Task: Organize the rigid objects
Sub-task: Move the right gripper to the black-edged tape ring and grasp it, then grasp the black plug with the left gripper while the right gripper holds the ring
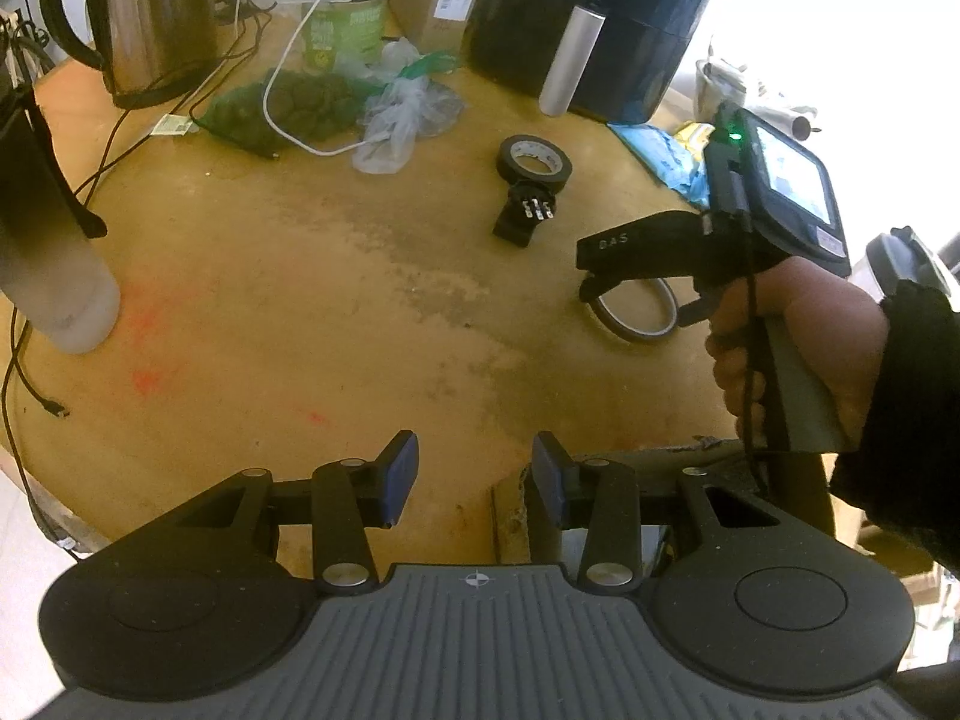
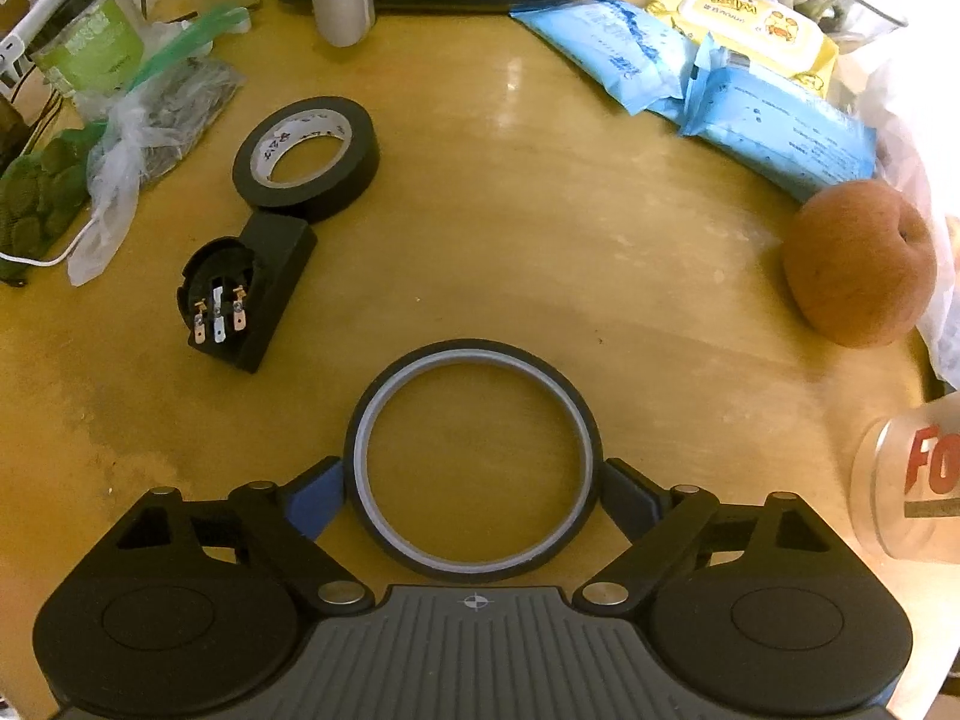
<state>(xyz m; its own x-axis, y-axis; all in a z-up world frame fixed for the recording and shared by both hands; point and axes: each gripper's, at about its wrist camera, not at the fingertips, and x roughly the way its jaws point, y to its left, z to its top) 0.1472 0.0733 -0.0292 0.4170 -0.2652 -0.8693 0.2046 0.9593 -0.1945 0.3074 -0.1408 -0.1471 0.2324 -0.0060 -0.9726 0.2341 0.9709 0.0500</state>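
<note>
Thin tape ring [image 2: 474, 459] lying flat on the wooden table [image 2: 540, 252], hole facing straight up, no long axis to speak of. Sitting square between the pads of the right gripper [image 2: 474, 492], blue left pad [image 2: 318, 495] right at the ring's left rim, the other pad just at its right rim. Jaws standing wide, straddling the ring; hard to say whether the pads actually press on it or only flank it.

From the left wrist view, right hand [image 1: 798, 354] wrapped round the gripper handle, dark sleeve at the wrist, tool tipped steeply down onto the same ring [image 1: 636, 315] near the table's right edge.

Left gripper [image 1: 474, 474] hanging over the near edge of the table, tilted downward, pads at a narrow gap with nothing between them.

Further out: black tape roll [image 2: 306, 159] lying flat, hole up, left of centre and beyond the ring. Black plug part [image 2: 246, 297] touching its near side, metal prongs showing, long side running diagonally towards the roll. Apple [image 2: 858, 264] well off to the right, blue packets [image 2: 720, 90] beyond it. Kettle [image 1: 144, 18] at the far left.
</note>
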